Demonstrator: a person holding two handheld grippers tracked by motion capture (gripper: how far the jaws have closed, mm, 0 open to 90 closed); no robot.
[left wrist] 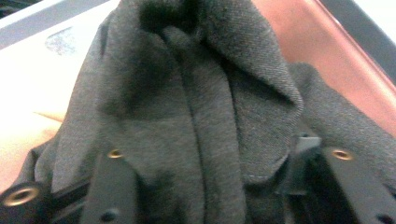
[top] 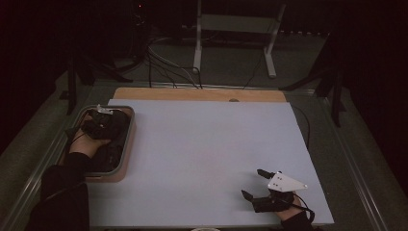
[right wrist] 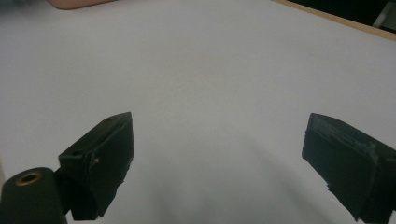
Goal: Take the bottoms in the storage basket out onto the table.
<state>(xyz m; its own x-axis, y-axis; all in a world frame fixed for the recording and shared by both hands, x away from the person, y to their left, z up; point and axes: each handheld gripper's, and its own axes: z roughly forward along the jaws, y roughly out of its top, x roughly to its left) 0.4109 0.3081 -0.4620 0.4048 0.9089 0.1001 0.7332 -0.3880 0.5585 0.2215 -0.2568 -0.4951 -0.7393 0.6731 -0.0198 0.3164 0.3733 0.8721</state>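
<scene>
A dark grey cloth [left wrist: 201, 93] lies bunched in a grey tray [top: 129, 139] at the table's left edge. In the high view the cloth [top: 109, 156] is a dark heap inside the tray. My left gripper [top: 103, 122] reaches down into the tray from a hand in a dark sleeve. In the left gripper view a thick fold of the cloth is pinched between the two jaws of my left gripper [left wrist: 205, 182]. My right gripper [top: 252, 183] rests low over the white tabletop near the front right, its jaws spread wide. Nothing lies between the jaws of my right gripper [right wrist: 219, 119].
The white tabletop [top: 207, 144] stretches between the tray and the right hand. A wooden strip [top: 199, 94] runs along its far edge. Beyond it stand a white frame [top: 198, 43] and loose cables [top: 163, 67] on the floor.
</scene>
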